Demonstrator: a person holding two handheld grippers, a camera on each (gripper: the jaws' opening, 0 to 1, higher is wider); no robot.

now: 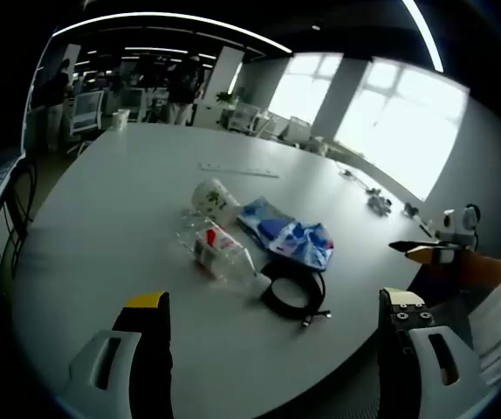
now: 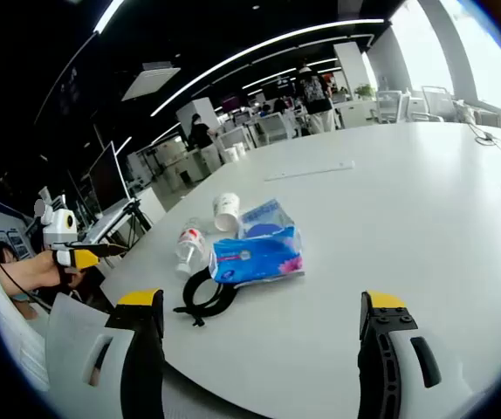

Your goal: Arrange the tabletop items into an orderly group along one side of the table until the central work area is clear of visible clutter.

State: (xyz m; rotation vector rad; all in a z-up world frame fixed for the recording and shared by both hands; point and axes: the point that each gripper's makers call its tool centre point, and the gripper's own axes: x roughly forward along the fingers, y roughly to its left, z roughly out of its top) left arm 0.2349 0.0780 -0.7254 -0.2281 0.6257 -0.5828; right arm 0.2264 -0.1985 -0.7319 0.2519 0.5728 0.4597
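Right, both grippers hang over the counter's near edge with nothing between them yet. Your left gripper has its fingers spread wide and empty; your right gripper stands just as wide, also empty.

The clutter sits in one loose clump mid-counter. See the paper cup lying on its side at the far end, the clear bottle with a red label lying just beside it, the blue tissue pack touching a second blue packet, and the black cable coil nearest you. From the right gripper view the coil lies close to the counter's edge.

My read: you're at the approach, nothing moved yet. Take the coil first, since it's nearest. Come down over the loop's band, not its loose plug end, or it will unwind as you lift. The bottle looks ready to roll, so pinch it across the body.

Now the surface: a broad, pale, smooth counter, so things will likely slide. A long ruler-like strip lies well beyond the clump. Around you, an open office, bright windows, ceiling light strips, people standing far off.
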